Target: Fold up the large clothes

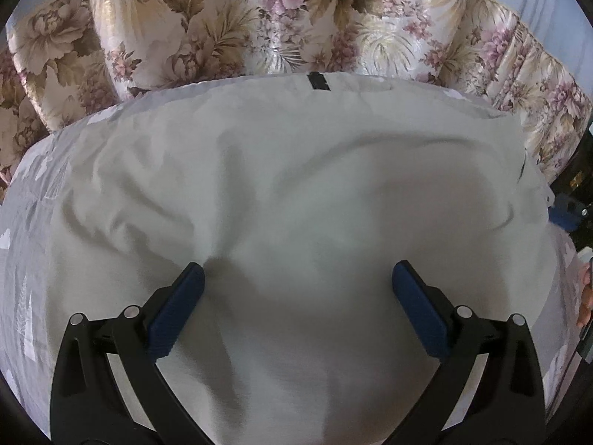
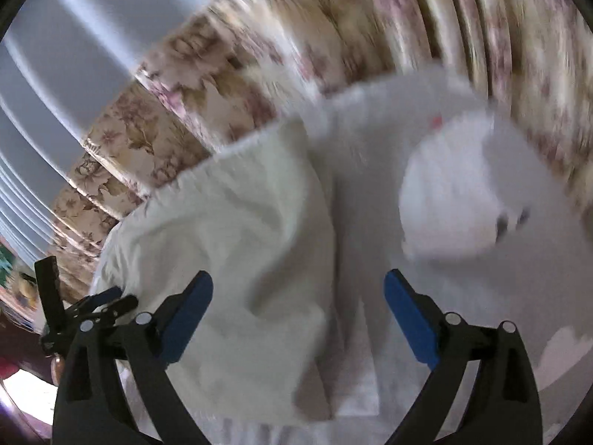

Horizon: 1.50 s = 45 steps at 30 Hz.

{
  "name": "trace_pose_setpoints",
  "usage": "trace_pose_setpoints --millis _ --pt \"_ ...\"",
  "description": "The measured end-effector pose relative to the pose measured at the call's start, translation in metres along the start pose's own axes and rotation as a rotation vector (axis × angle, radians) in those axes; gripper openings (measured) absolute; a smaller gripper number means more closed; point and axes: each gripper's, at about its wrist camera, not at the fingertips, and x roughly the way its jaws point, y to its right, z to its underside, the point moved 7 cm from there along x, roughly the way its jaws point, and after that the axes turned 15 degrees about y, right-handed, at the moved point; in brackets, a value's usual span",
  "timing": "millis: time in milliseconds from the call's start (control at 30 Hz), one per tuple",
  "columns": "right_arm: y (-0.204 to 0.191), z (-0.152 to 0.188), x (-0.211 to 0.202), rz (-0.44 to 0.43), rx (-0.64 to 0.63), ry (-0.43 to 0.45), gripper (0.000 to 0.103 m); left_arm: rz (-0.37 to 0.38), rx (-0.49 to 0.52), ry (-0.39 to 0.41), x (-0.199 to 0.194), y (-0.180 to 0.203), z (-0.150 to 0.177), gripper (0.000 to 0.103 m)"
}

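A large white garment (image 1: 289, 185) lies spread and creased over the bed, with a small black tag (image 1: 318, 81) at its far edge. My left gripper (image 1: 296, 278) hovers just above its near part, jaws wide open and empty. In the blurred right wrist view the same white garment (image 2: 237, 222) shows as a folded cream panel. My right gripper (image 2: 298, 289) is open and empty above its right edge. The left gripper (image 2: 107, 300) shows at the left edge of that view, beside the cloth.
A pale grey leaf-print bedsheet (image 1: 26, 259) lies under the garment. A floral pink-and-tan cover (image 1: 229, 18) rises behind it. A white rounded cushion or plush (image 2: 456, 193) lies on the bed at right. A hand (image 1: 585, 296) is at the right edge.
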Motion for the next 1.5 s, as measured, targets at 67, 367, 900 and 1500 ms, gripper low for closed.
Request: trace_pose_setpoints --millis 67,367,900,1500 --pt "-0.005 0.008 0.006 -0.015 -0.029 -0.03 0.094 -0.003 0.009 0.002 0.0 0.002 0.001 0.1" --pt "-0.036 0.023 0.036 0.013 -0.178 -0.043 0.093 -0.009 0.015 0.006 0.0 0.001 0.001 0.1" --pt "-0.047 0.026 0.033 0.002 -0.182 -0.131 0.059 -0.073 0.072 0.042 0.006 0.004 0.005 0.1" --pt "-0.071 0.025 0.059 -0.069 -0.075 -0.004 0.064 -0.087 0.067 0.045 0.005 0.005 0.006 0.1"
